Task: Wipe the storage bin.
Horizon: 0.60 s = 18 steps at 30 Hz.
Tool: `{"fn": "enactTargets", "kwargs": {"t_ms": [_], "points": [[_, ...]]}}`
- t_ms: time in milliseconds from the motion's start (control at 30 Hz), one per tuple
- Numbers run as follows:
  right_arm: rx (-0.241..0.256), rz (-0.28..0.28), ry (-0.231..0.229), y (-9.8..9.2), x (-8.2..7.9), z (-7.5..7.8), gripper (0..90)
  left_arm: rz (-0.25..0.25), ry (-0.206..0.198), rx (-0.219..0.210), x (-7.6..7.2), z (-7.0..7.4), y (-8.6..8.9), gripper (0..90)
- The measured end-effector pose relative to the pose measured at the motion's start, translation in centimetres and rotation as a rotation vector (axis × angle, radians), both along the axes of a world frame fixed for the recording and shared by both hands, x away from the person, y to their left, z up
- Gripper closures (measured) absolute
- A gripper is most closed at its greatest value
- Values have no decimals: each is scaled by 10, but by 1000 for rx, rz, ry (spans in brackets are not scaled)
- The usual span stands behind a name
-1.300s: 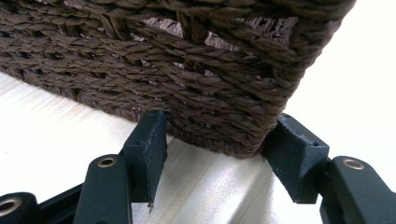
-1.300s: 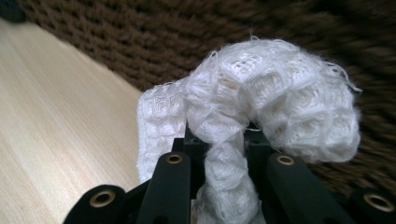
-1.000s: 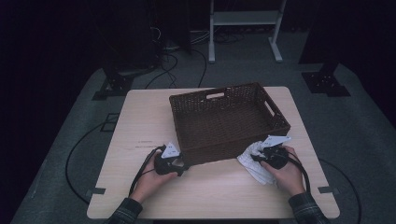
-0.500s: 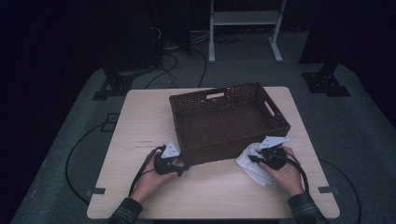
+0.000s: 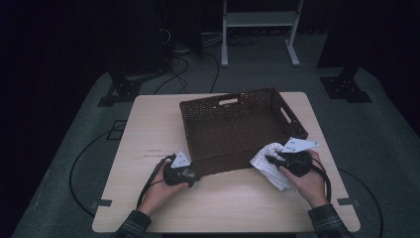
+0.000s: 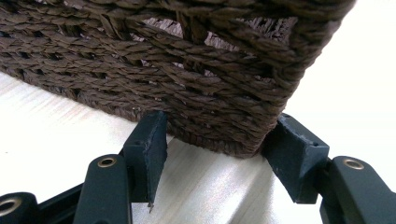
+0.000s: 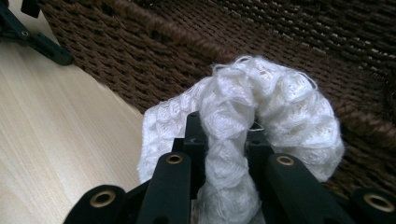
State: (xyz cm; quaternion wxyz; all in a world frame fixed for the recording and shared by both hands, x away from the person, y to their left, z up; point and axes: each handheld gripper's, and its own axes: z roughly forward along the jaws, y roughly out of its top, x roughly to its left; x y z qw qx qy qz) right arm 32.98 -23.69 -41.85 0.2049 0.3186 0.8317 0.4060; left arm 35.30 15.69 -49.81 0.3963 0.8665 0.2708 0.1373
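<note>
A brown wicker basket (image 5: pixel 233 97) stands in the middle of the wooden table (image 5: pixel 148 124), with nothing inside it that I can see. My left gripper (image 5: pixel 194 174) rests on the table at the basket's near left corner. In the left gripper view it (image 6: pixel 219 156) is open, and its jaws straddle the basket (image 6: pixel 187 70) corner. My right gripper (image 5: pixel 271 159) is at the near right corner, shut on a white knitted cloth (image 5: pixel 271 173). In the right gripper view the cloth (image 7: pixel 280 107) bulges over the gripper (image 7: pixel 224 133) against the basket wall (image 7: pixel 140 46).
Bare table lies left of the basket and along the front edge. Grey triangular plates top both grippers, and cables trail off the table's front. On the dark floor behind stand a white frame (image 5: pixel 257 20) and black stand bases (image 5: pixel 344 89).
Almost nothing has moved. The right gripper with the cloth has crept slightly up toward the basket, and the left gripper stays at the corner.
</note>
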Motion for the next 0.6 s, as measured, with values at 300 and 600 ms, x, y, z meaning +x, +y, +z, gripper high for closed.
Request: {"fn": "enactTargets", "kwargs": {"t_ms": [300,600], "points": [[-11,2,14,3,2,-6,765,0,0,-1,0,0,0,400],[-51,27,75,15,8,-27,765,0,0,0,0,0,0,400]]}}
